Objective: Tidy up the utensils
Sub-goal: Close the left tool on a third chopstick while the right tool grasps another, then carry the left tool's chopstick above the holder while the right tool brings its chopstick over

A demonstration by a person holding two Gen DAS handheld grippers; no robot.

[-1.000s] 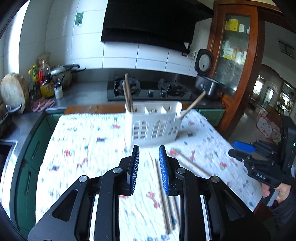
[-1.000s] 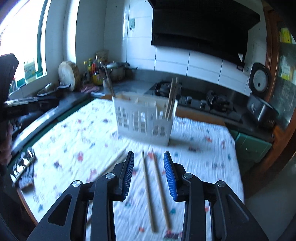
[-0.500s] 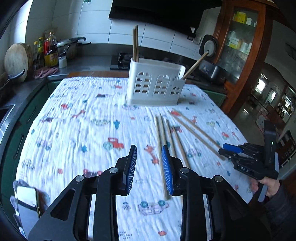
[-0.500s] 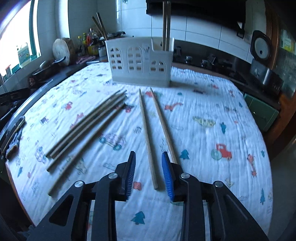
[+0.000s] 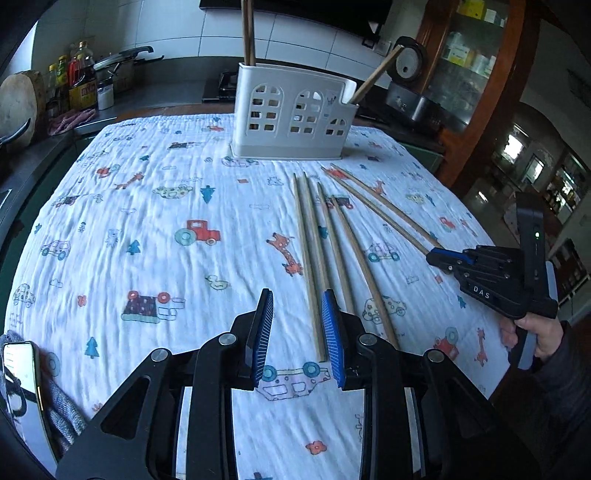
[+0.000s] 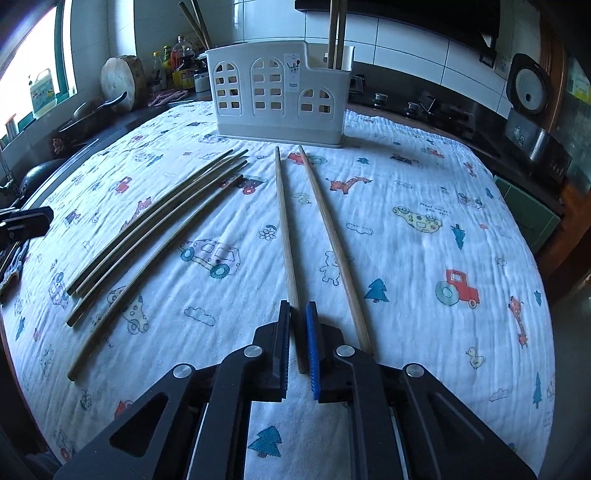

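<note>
Lying on the printed cloth (image 6: pixel 406 229), the left chopstick of a pair of 2 (image 6: pixel 284 229) is aligned with the right gripper (image 6: pixel 298 343), long axis running straight toward the white caddy (image 6: pixel 280 107); its near end is clamped. 4 more chopsticks (image 5: pixel 325 251) are angled just right of the left gripper (image 5: pixel 297 334), whose jaws are parted on nothing.

**A home kitchen, seen from a cloth-covered table**

The table (image 5: pixel 155 221) wears a white cloth printed with cartoon cars, trees and animals. Behind it a dark counter (image 6: pixel 436 122) runs along a white-tiled wall (image 5: pixel 177 29) and carries a gas hob (image 6: pixel 417 107). Right of the hob sits a rice cooker (image 6: pixel 532 122); left of it stand bottles (image 5: pixel 81 81), a lidded pot (image 5: pixel 118 66) and a round wooden chopping block (image 6: pixel 123 79). A glass-fronted wooden cabinet (image 5: pixel 476 55) stands beyond the table's right side.
</note>
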